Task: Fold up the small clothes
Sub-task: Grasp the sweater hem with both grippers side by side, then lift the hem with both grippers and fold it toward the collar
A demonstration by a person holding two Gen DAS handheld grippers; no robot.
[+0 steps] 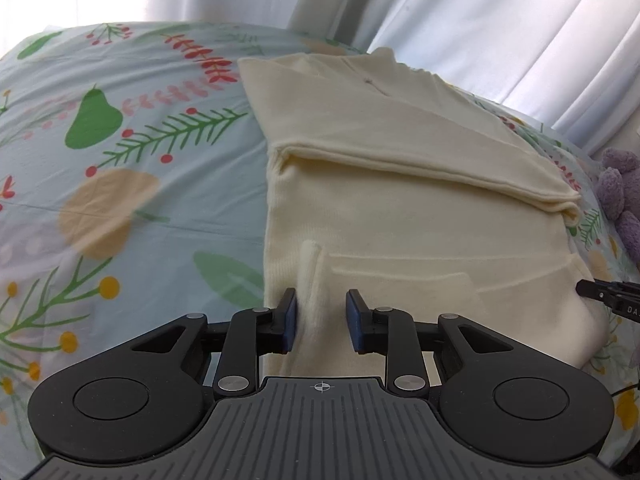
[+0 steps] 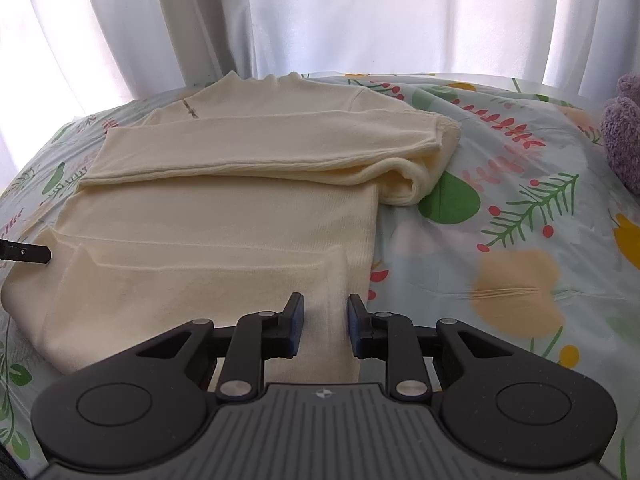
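Note:
A cream knit sweater [image 1: 400,208] lies flat on the bed, sleeves folded across its body; it also shows in the right wrist view [image 2: 224,216]. My left gripper [image 1: 321,320] sits over the sweater's near left hem corner, jaws open with a gap, cloth between the pads but not pinched. My right gripper [image 2: 325,326] sits over the near right hem corner, jaws open the same way. The right gripper's tip shows at the right edge of the left view [image 1: 600,292]. The left gripper's tip shows at the left edge of the right view [image 2: 28,254].
The bed has a pale blue sheet [image 1: 132,184] printed with leaves, pears and berries, seen also in the right wrist view [image 2: 500,264]. A purple plush toy [image 1: 620,196] lies at the sweater's right [image 2: 624,128]. White curtains [image 2: 320,16] hang behind the bed.

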